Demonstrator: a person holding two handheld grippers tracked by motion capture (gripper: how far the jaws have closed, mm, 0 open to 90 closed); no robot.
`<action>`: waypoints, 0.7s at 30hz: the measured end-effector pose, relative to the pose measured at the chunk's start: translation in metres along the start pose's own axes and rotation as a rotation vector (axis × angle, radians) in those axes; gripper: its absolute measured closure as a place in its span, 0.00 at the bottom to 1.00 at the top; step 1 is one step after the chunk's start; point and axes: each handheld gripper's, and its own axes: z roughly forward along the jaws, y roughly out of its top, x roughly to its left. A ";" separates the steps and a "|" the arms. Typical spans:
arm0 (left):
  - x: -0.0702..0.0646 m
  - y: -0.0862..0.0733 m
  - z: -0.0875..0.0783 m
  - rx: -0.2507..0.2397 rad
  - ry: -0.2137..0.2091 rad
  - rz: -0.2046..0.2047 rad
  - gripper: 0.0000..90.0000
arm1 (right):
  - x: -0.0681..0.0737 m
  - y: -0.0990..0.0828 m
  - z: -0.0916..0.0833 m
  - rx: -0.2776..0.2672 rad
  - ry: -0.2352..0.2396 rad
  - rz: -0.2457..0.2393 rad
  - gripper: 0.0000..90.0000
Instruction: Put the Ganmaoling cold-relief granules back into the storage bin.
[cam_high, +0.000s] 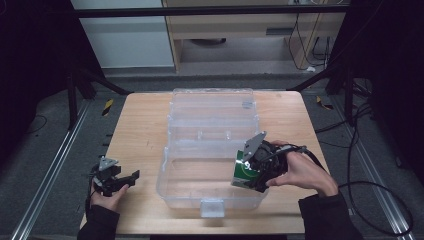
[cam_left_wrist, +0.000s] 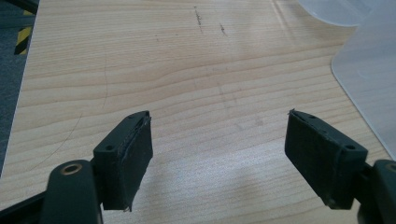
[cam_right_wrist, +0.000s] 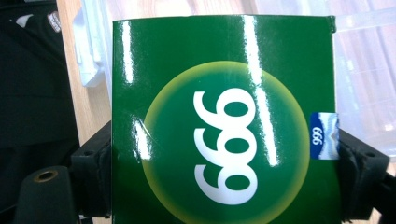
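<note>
My right gripper (cam_high: 257, 172) clamps the green box (cam_right_wrist: 224, 126) over the clear bin (cam_high: 172, 177); lower level, then release. Left gripper (cam_left_wrist: 219, 154) gapes, idle.

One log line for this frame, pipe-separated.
left hand-held gripper: open, nothing between jaws, over table | right hand-held gripper: shut on green box | box over clear plastic bin, lid open

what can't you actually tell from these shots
- Green box: its lower end is cut off by the bottom edge of the right gripper view; small and partly hidden by the right hand-held gripper in the high view.
- Clear bin: whether the box touches its floor.
</note>
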 end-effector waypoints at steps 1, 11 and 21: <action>0.000 0.000 0.000 0.000 0.000 0.000 0.25 | 0.001 0.000 0.002 0.005 0.003 0.005 0.17; 0.000 0.000 0.000 0.000 0.000 0.000 0.25 | 0.003 -0.007 0.023 0.041 0.028 0.004 0.17; 0.001 0.000 -0.001 -0.004 0.002 0.002 0.25 | 0.006 -0.011 0.040 0.081 0.040 -0.010 0.17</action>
